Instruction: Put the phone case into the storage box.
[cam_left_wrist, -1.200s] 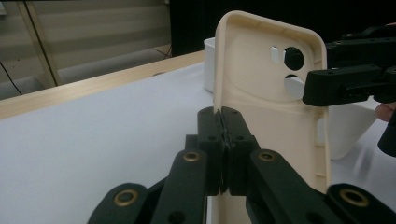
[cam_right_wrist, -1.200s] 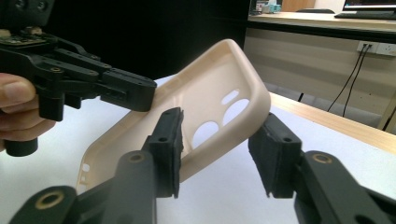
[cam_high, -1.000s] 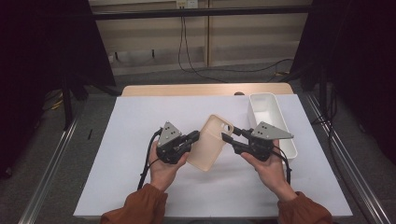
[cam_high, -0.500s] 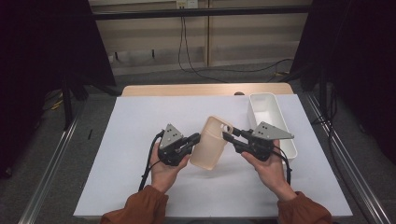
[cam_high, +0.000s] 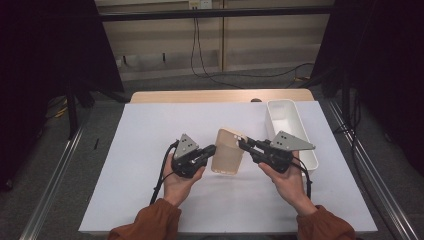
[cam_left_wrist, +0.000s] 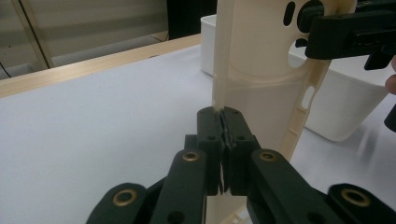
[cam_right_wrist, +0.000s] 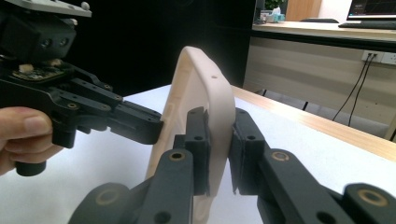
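Both forearms entered from below, sleeves orange-brown. Left gripper (cam_high: 212, 149) pointed right, jaws pinched shut on thin edge. Right gripper (cam_high: 242, 144) pointed left, jaws just closing, apparently clamped on opposite rim. Hands level, facing each other, close together.

Room: wooden-topped table (cam_high: 220, 95) under a white sheet (cam_high: 150, 135), grey carpeted floor (cam_high: 45, 165), metal floor rails (cam_high: 52, 180) at either side, pale panelled back wall (cam_high: 250, 35) with socket (cam_high: 196, 4) and hanging black cables (cam_high: 200, 45), dark curtains (cam_high: 45, 60) flanking, dim even light.
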